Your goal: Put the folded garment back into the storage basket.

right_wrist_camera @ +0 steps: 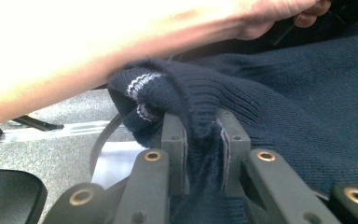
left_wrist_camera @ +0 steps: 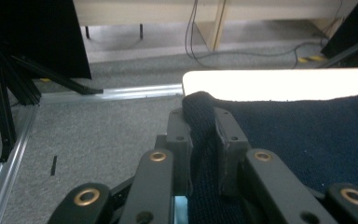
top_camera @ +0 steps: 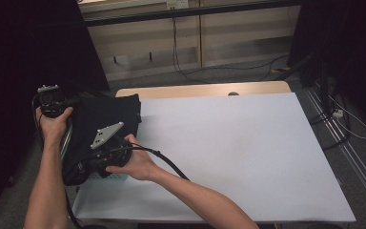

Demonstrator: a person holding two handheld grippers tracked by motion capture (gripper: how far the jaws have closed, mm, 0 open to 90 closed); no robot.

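Pinching a fold of dark navy knitted sweater (left_wrist_camera: 200, 140) between its two black jaws, the left gripper (left_wrist_camera: 200, 135) is closed down to the thickness of the cloth, with the knit bunched up and rising between the pads. The right gripper (right_wrist_camera: 203, 140) is clamped just as narrowly on another fold, close to a ribbed edge with thin white stripes (right_wrist_camera: 142, 86).

The sweater (top_camera: 107, 119) lies heaped at the near left corner of the white-covered table (top_camera: 228, 152), part of it hanging over the left edge. It looks soft, limp and light: it will sag and stretch between any two holds and will not keep a shape by itself. The knit seems grippy enough not to slip, yet a thin pinch could pull loose under tension. Seams, hem or cuff are probably the best places to hold it, since they are thicker and firmer.

In the high view the left hand (top_camera: 53, 125) sits beyond the table's left edge, with its gripper (top_camera: 52, 98) pointing away from the person. The right forearm crosses leftward over the table, and the right hand (top_camera: 136, 164) has its gripper (top_camera: 102, 148) low over the cloth.
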